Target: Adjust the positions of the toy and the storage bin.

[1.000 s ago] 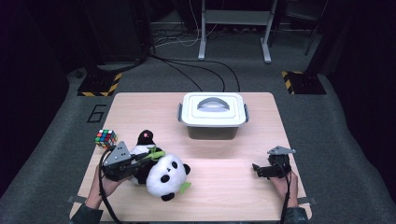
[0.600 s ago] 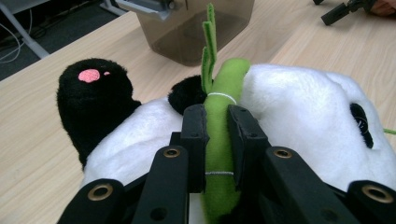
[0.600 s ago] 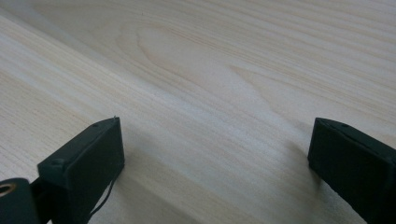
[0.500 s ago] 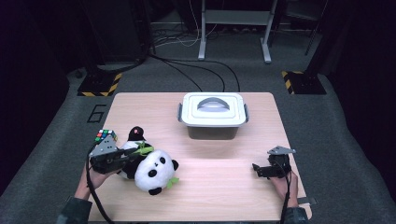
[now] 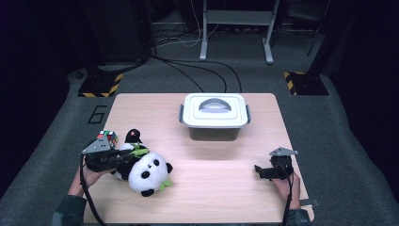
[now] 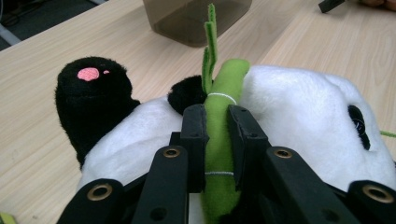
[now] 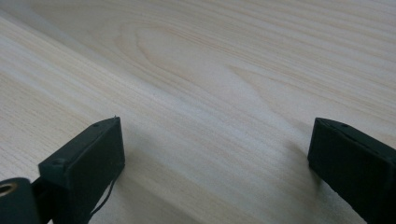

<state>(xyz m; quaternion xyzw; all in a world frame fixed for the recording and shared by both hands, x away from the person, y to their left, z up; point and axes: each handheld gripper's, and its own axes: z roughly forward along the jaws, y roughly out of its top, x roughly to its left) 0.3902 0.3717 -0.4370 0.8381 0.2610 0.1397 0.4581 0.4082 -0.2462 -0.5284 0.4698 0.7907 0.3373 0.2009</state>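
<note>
High view: the left gripper (image 5: 123, 157) drags the white-and-black plush panda (image 5: 147, 172) near the left edge of the pale wooden table (image 5: 226, 197).

Left gripper view: its jaws clamp the green felt bamboo stalk (image 6: 219, 135).

Right gripper view: jaws wide apart, nothing between them.

Next, I judge, comes a steady lift without tearing.

Over on the wooden bench (image 5: 221, 188), a white-lidded box (image 5: 214, 115) sits toward the far edge, its grey handle lying flat on the lid. A colourful puzzle cube (image 5: 108, 138) rests near the left edge. Beyond the bench, black cables (image 5: 188, 70) trail across the grey floor (image 5: 339, 136), with yellow-and-black striped plates (image 5: 101, 87) at either side.
</note>
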